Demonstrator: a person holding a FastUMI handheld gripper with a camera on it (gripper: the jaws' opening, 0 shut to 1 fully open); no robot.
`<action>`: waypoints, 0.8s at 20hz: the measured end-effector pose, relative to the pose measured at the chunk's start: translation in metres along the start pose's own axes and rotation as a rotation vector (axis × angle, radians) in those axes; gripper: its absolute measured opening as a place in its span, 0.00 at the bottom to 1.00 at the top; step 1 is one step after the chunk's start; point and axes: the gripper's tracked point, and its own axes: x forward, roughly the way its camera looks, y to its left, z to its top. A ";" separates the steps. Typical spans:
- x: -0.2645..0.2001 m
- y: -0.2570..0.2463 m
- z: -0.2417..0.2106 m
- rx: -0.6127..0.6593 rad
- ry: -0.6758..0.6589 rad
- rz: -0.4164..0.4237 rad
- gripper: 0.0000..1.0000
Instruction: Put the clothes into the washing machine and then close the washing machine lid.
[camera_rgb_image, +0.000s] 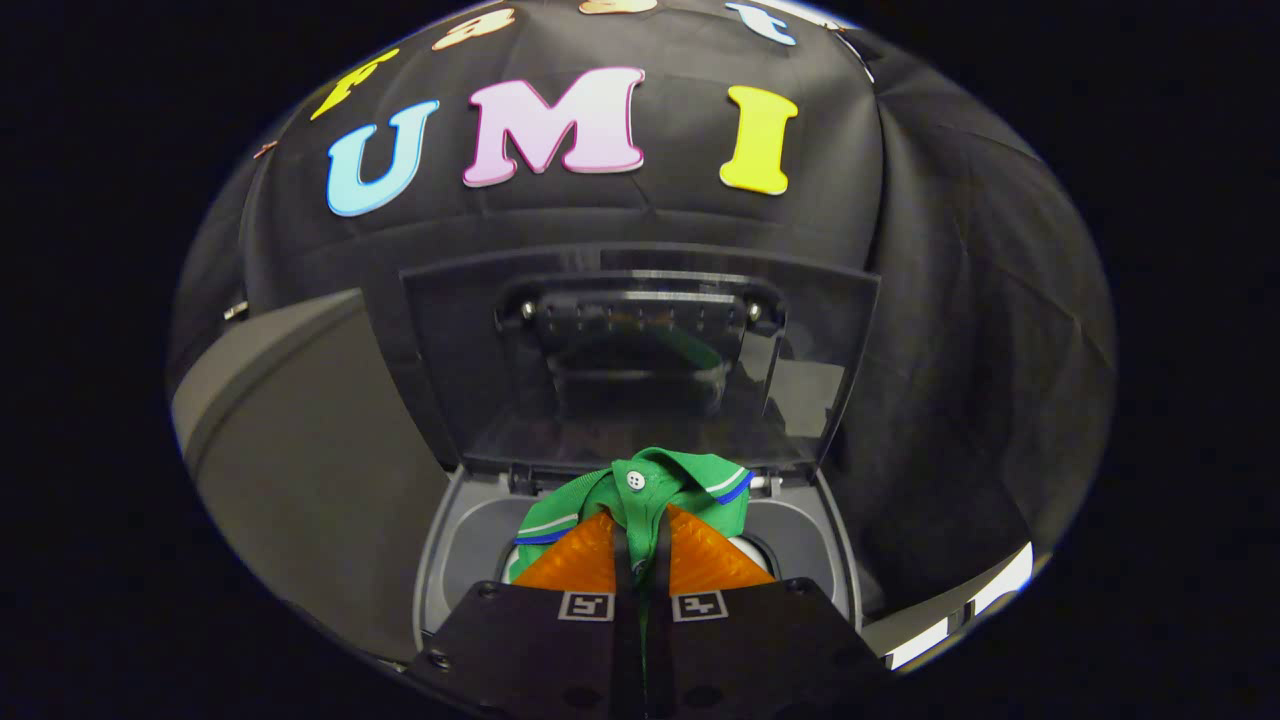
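The gripper (640, 535) is pinching a green shirt (640, 490) between its two orange fingers (575, 560), which are pressing together on the cloth. The shirt is hanging just over the open mouth of the washing machine (800, 530). Beyond the fingers, the dark washing machine lid (640, 350) is standing upright and open.

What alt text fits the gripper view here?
The gripper is shut on a green polo shirt, holding it over the washing machine's open tub. The machine's lid stands raised behind it.
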 end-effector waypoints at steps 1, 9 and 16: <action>0.009 0.000 -0.010 -0.002 0.026 -0.002 0.06; 0.055 0.004 -0.085 0.017 0.253 -0.029 0.09; 0.048 0.000 -0.079 0.057 0.254 -0.064 1.00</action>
